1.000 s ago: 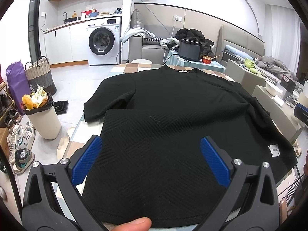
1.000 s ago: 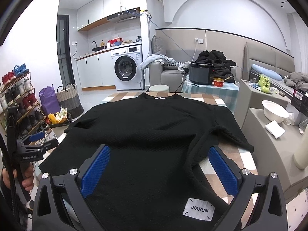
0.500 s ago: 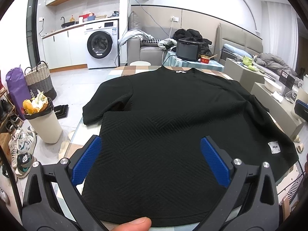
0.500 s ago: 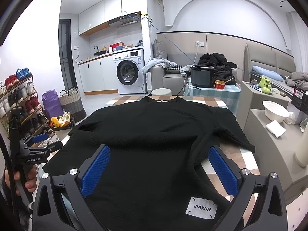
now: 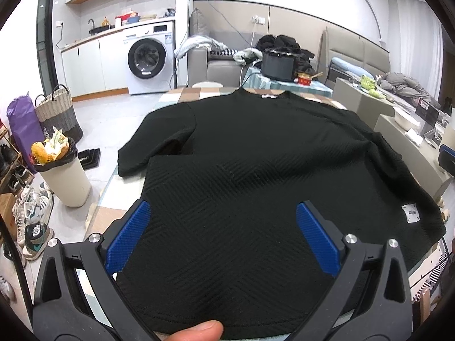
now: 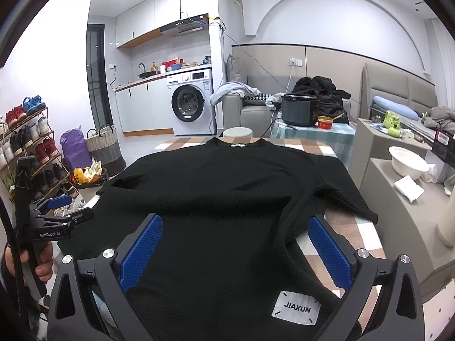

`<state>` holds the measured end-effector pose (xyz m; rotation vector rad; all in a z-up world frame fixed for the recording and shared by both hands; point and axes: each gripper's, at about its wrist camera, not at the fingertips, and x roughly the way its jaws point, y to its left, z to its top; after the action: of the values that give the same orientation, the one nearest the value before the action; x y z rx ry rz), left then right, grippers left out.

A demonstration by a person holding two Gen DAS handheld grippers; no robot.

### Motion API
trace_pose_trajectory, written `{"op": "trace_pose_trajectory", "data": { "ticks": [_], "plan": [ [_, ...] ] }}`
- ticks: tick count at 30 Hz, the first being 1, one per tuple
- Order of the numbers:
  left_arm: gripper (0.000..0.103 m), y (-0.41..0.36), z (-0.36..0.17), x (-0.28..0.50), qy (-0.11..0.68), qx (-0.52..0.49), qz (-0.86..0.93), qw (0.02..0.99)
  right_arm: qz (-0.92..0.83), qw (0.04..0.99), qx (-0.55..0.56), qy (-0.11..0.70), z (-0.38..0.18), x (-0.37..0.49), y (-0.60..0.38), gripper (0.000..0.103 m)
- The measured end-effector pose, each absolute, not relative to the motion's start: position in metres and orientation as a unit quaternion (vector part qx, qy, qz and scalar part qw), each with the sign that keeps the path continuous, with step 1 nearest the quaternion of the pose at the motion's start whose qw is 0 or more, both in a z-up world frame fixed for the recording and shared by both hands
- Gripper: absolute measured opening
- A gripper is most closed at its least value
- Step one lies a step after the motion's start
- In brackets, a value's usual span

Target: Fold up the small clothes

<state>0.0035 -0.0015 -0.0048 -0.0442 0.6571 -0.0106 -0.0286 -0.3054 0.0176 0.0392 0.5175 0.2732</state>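
Observation:
A black textured short-sleeved shirt (image 5: 256, 156) lies spread flat on a checked table, collar far, hem near; it also shows in the right wrist view (image 6: 227, 199). A white JIAXUN label (image 6: 295, 308) sits at its near right hem. My left gripper (image 5: 223, 227) is open and empty, above the hem's left part. My right gripper (image 6: 236, 244) is open and empty, above the hem's right part. The left gripper also shows at the left of the right wrist view (image 6: 61, 209).
The checked table (image 6: 341, 236) shows bare beside the right sleeve. A bin (image 5: 61, 170), shoes and baskets stand on the floor to the left. Grey cabinets with a white bowl (image 6: 408, 164) stand to the right. A side table with a black cooker (image 6: 300, 109) lies beyond.
Both grippers have drawn back and risen slightly from the shirt, staying open. The shirt has not moved.

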Motion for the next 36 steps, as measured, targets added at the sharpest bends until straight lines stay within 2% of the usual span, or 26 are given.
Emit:
{"op": "trace_pose_trajectory", "data": {
  "ticks": [11, 22, 33, 36],
  "plan": [
    [0.102, -0.002, -0.013, 0.039, 0.330, -0.004, -0.002, 0.944, 0.136, 0.961, 0.050, 0.234, 0.017, -0.003, -0.309, 0.103],
    [0.102, 0.023, 0.001, 0.077, 0.327, -0.016, 0.005, 0.945, 0.088, 0.960, 0.018, 0.264, 0.020, 0.032, -0.309, 0.103],
    [0.102, 0.064, 0.001, 0.123, 0.335, -0.035, 0.033, 0.941, 0.050, 0.924, 0.158, 0.343, 0.003, 0.086, -0.378, 0.103],
    [0.102, 0.080, -0.006, 0.135, 0.343, -0.052, 0.038, 0.937, 0.036, 0.901, 0.236, 0.363, -0.008, 0.107, -0.409, 0.103]
  ]
}}
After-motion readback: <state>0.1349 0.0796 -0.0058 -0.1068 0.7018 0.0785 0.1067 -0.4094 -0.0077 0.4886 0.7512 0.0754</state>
